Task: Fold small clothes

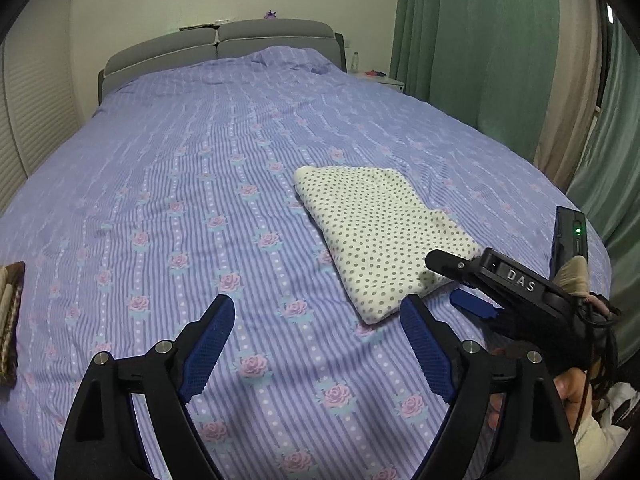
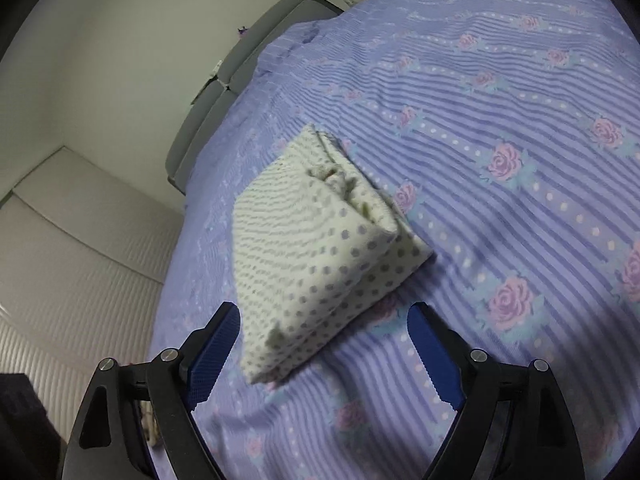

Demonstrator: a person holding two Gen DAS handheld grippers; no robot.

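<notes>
**Dotted Garment Folded, Both Grippers Clear of It**

Across the wide bed (image 1: 168, 168), under its purple striped cover printed with roses, lay our one landmark: the folded polka-dot garment (image 1: 376, 236), a cream bundle with grey dots. It sat on the side of the cover nearer the green curtains (image 1: 472, 52), well apart from the grey headboard (image 1: 224, 46) beyond it. We judged the folding of this piece to be done or nearly so; its layers were stacked into a compact rectangle, with a bunched seam showing on the end seen from the right wrist.

Nearest the garment was our right gripper (image 1: 460, 284), its jaws apart with one black finger over the bundle's near corner and a blue pad just beside the edge, clamped on nothing. We took that wide stance as a release, so the stack could settle without being dragged.

Our left gripper (image 1: 316, 344) hung just short of the garment's near corner, jaws likewise apart and empty above the cover.

On the right gripper's body we could read the letters "DAS"; a small green light glowed on the black unit behind it.
</notes>
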